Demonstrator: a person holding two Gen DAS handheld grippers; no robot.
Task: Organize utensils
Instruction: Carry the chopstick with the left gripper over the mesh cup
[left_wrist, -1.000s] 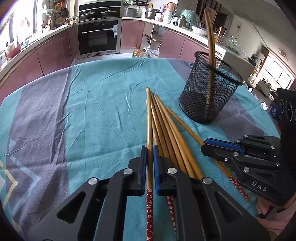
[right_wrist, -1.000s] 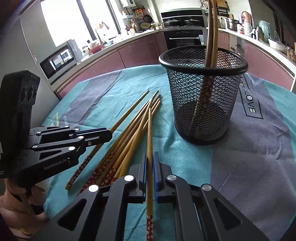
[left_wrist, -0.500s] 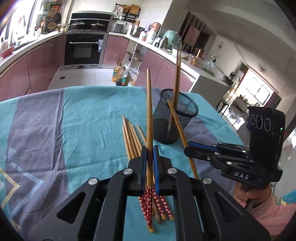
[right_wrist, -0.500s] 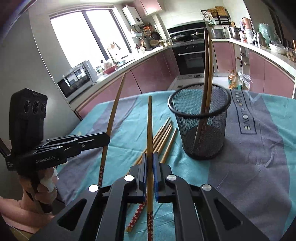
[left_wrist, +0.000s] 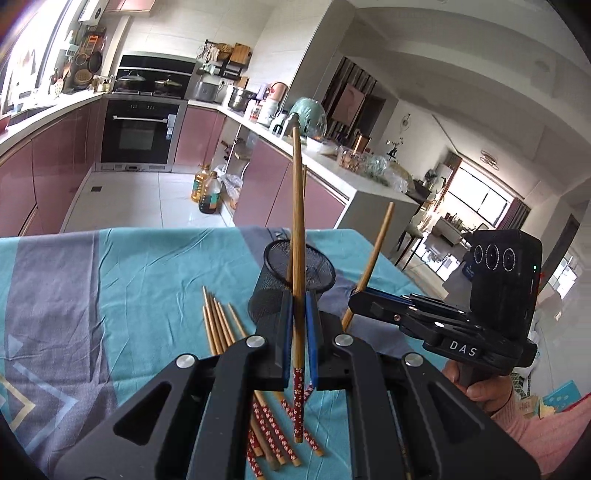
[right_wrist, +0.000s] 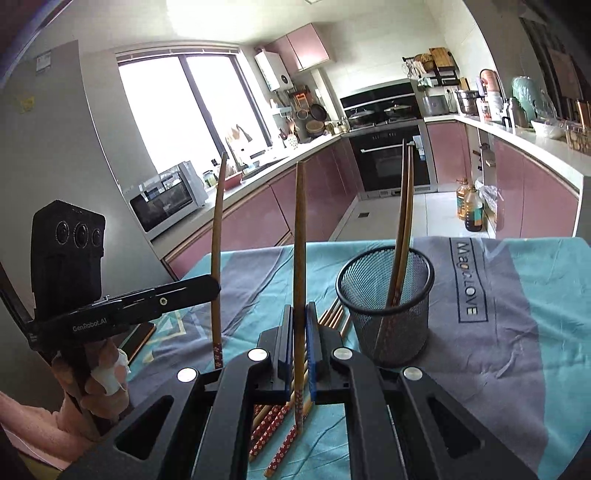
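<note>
My left gripper (left_wrist: 298, 301) is shut on a wooden chopstick (left_wrist: 297, 221) that stands nearly upright, its red flowered end hanging below the jaws. My right gripper (right_wrist: 298, 308) is shut on a second chopstick (right_wrist: 300, 240), also held upright. Each gripper shows in the other's view, the right gripper (left_wrist: 352, 297) to the right and the left gripper (right_wrist: 216, 284) to the left, both lifted above the cloth. A black mesh holder (right_wrist: 388, 306) stands just ahead with two chopsticks (right_wrist: 402, 221) leaning in it. Several loose chopsticks (left_wrist: 218, 325) lie on the cloth beneath my grippers.
A teal and grey tablecloth (left_wrist: 110, 277) covers the table, whose far edge lies just behind the holder. A hand in a pink sleeve (left_wrist: 480, 387) holds the right gripper. Kitchen counters and an oven (left_wrist: 136, 133) stand beyond the table.
Both grippers have risen and tipped upward, lifting their chopsticks off the pile on the cloth to near upright. The mesh holder now sits lower and farther away in both views.
</note>
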